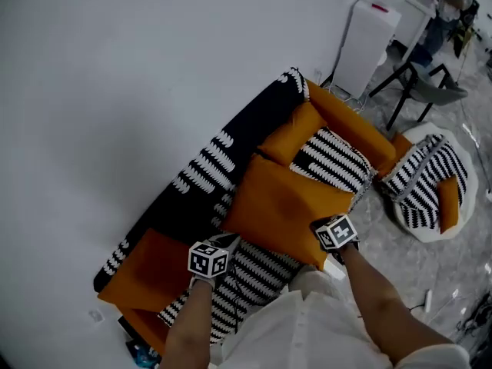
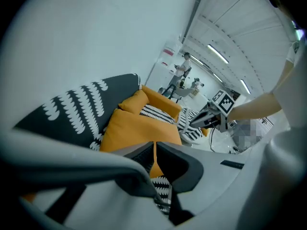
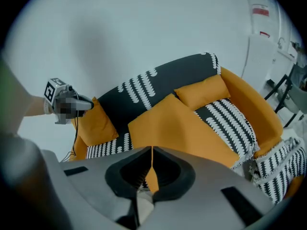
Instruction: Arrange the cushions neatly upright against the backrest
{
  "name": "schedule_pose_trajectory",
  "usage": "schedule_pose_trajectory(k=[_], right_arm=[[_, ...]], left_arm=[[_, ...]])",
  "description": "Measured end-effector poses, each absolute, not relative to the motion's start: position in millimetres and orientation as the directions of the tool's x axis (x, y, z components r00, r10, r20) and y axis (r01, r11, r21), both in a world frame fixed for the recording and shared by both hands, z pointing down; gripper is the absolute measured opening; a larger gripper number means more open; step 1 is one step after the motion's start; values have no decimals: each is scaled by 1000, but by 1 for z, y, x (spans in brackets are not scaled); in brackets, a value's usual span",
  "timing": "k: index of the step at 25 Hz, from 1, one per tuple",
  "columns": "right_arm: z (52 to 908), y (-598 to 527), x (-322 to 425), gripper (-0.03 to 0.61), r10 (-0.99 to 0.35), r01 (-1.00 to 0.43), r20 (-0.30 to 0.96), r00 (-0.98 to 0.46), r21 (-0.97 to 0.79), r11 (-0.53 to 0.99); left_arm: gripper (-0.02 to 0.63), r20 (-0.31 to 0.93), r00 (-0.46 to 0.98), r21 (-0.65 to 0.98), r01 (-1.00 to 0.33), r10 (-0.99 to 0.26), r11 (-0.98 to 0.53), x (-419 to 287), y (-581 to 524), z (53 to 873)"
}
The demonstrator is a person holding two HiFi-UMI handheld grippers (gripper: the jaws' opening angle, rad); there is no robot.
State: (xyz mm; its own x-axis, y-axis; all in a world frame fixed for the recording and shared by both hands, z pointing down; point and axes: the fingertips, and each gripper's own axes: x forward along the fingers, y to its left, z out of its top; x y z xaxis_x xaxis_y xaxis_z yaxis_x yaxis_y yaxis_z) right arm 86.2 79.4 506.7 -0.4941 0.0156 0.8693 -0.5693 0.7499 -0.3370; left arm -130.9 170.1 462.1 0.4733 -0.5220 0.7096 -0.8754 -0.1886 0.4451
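In the head view, noted both forearms (image 1: 370,290) stretched forward and down, left gripper (image 1: 227,243) and right gripper (image 1: 318,227) at the near edge of the large orange cushion (image 1: 284,202), lying on the sofa seat (image 1: 254,274) below the backrest (image 1: 227,154). In the left gripper view, found jaws pressed together on nothing, hiding that edge. In the right gripper view, likewise closed, empty.

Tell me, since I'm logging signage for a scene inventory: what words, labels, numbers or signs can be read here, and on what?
No text here can be read.
Red labels on the white cabinet: too small and blurred to read.
Square markers on the cubes: black-and-white patterns, no letters or digits.
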Motion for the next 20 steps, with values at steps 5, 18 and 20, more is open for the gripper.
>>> schedule_pose_trajectory(k=[5, 18, 20], right_arm=[[536, 39, 113, 21, 42, -548, 878, -476, -333, 767], [627, -34, 147, 100, 110, -501, 923, -369, -297, 813], [637, -44, 148, 126, 112, -482, 926, -362, -288, 828]], left_arm=[[31, 756, 523, 411, -847, -394, -336, -109, 101, 500], [163, 865, 492, 319, -694, -102, -645, -78, -25, 605], [188, 878, 473, 297, -655, -71, -695, -78, -38, 621]])
